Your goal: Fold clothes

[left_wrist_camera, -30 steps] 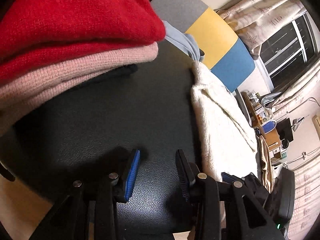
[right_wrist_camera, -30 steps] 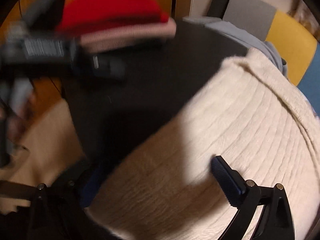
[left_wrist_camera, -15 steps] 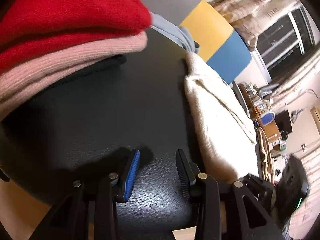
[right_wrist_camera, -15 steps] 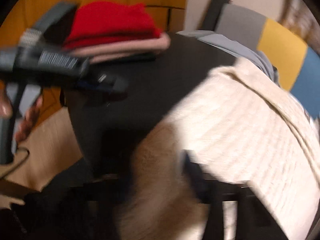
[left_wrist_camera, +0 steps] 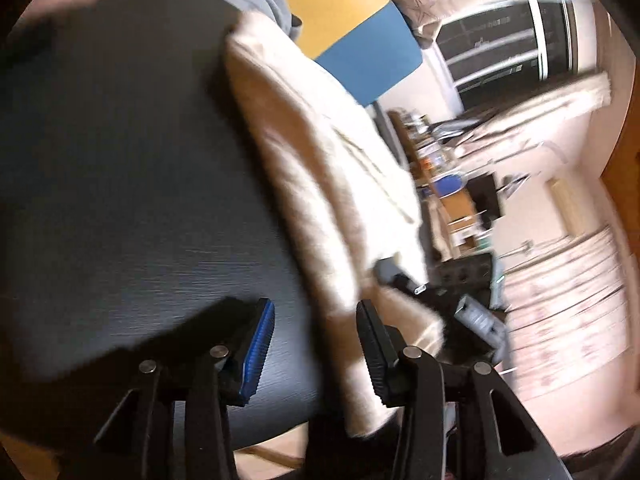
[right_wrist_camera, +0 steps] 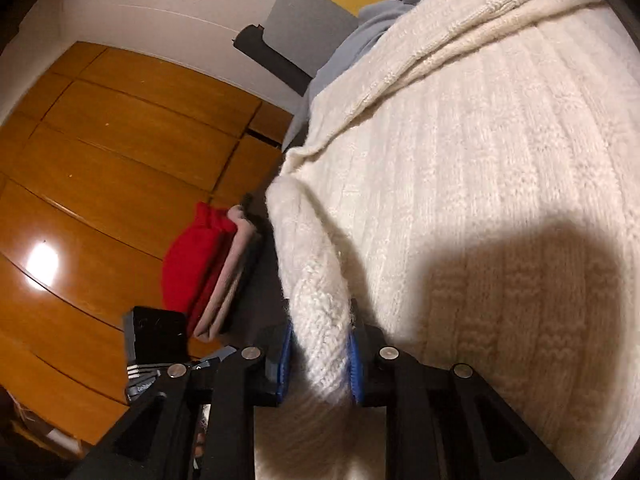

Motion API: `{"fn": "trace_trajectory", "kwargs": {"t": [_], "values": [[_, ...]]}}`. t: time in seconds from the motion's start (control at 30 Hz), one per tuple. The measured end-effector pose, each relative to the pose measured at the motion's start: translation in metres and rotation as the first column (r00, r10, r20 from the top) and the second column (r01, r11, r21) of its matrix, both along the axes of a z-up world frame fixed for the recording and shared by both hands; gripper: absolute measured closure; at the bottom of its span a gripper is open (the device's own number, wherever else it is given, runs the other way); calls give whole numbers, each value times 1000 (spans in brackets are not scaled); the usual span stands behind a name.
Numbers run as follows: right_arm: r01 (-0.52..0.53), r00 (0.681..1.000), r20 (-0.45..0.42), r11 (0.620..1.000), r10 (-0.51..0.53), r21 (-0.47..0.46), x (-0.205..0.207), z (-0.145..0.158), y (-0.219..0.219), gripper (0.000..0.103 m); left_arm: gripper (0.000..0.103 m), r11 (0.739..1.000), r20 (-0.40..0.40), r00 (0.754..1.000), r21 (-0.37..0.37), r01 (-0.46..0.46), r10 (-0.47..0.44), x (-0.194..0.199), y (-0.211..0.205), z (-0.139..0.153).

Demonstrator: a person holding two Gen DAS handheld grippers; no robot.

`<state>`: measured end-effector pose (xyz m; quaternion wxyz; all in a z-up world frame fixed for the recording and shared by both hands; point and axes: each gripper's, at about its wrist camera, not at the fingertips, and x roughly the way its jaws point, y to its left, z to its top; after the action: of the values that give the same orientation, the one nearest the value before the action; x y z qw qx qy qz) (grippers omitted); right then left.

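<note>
A cream knit sweater (right_wrist_camera: pixel 460 168) lies on a round black table (left_wrist_camera: pixel 120 184). My right gripper (right_wrist_camera: pixel 320 364) is shut on the sweater's near edge, a thick fold of knit pinched between its blue pads. In the left wrist view the sweater (left_wrist_camera: pixel 320 152) runs along the table's right side. My left gripper (left_wrist_camera: pixel 316 344) is open and empty, just above the table, its right finger beside the sweater's edge. The right gripper's body (left_wrist_camera: pixel 452 300) shows past the sweater.
A stack of folded red and pink sweaters (right_wrist_camera: pixel 204 272) sits at the table's far side. A grey-blue garment (right_wrist_camera: pixel 352 40) lies beyond the cream one. A grey, yellow and blue chair back (left_wrist_camera: pixel 352 20) stands behind the table. A wooden wardrobe (right_wrist_camera: pixel 100 160) fills the left.
My right gripper has closed on the sweater's edge and tilted. My left gripper has swung right toward the sweater, and the red and pink stack has left its view.
</note>
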<state>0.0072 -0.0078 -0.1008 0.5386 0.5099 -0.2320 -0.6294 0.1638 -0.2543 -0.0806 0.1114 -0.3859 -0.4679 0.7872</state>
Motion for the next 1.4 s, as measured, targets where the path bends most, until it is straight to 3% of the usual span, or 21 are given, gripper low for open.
{"fn": "trace_trajectory", "kwargs": {"t": [0.1,0.23,0.37,0.47,0.53,0.63,0.83,1.03,1.17,1.27,1.3,1.33,1.4], "values": [[6,999,51,997,-2,-74,-8,-6,11,76,55,993,-22,1000,117,14,-12,-14,13,-3],[28,991,133,988,-7,-154,-7,-8,16,76,54,993,12,999,113,41,-42,-26,25,-8],[36,989,147,984,-10,-175,-1,-8,12,76,53,985,12,1000,170,7,-9,-24,22,-11],[51,983,184,978,-13,-203,0,-8,12,76,51,991,-14,999,129,-40,42,-27,20,-1],[59,977,214,972,-9,-229,-5,-9,8,75,45,993,-36,997,94,-69,72,-37,18,8],[70,970,241,962,-4,-264,-8,-11,7,72,40,996,-15,998,65,-66,67,-54,21,6],[73,968,249,948,8,-311,-12,-12,-2,67,40,994,-7,999,95,-46,46,-52,37,-1],[64,971,239,928,27,-367,-12,-12,0,60,40,977,21,999,208,-48,45,-58,41,-8],[60,972,232,907,43,-416,-11,-10,6,48,40,963,48,998,266,-38,26,-69,48,-15],[78,963,265,900,43,-428,-13,-10,7,41,50,957,64,998,288,-30,12,-70,46,-18],[83,959,279,901,43,-427,-14,-10,7,40,67,960,75,997,278,-28,8,-69,44,-19],[88,957,287,906,38,-415,-15,-8,8,38,95,963,85,996,268,-26,3,-67,42,-20],[98,954,298,918,22,-383,-17,-1,12,31,97,968,81,996,248,-47,27,-57,33,-19]]}}
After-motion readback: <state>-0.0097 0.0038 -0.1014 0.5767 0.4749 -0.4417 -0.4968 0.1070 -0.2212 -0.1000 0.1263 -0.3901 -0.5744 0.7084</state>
